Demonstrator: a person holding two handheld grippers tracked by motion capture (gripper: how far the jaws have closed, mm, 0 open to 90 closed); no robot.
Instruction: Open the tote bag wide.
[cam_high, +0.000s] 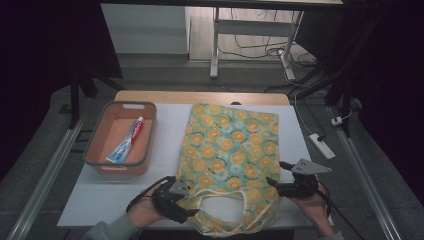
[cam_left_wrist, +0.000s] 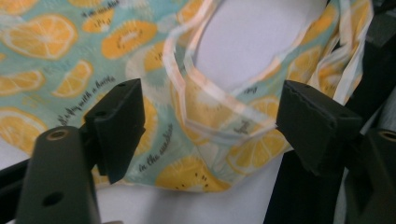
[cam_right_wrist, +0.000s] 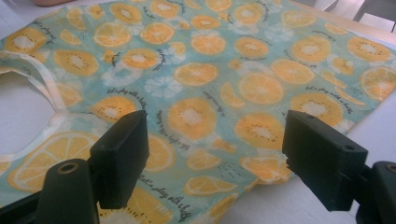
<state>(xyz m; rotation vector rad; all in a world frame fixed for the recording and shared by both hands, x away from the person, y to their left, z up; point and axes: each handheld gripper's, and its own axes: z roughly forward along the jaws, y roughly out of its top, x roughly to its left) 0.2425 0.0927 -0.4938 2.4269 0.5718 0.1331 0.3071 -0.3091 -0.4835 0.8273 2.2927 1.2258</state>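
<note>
Since both tools, left tool (cam_high: 186, 196) and right tool (cam_high: 276, 173), stand wide over the bag (cam_high: 231, 145), closing might pinch both layers.

Bag (cam_high: 230, 145): thin printed cloth, matt. Jaws: matt black plastic. Basket (cam_high: 95, 150): smooth plastic. Tabletop (cam_high: 100, 195): matt white.

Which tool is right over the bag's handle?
The left tool: its open jaws straddle the handle. The right tool sits by the bag's side.
</note>
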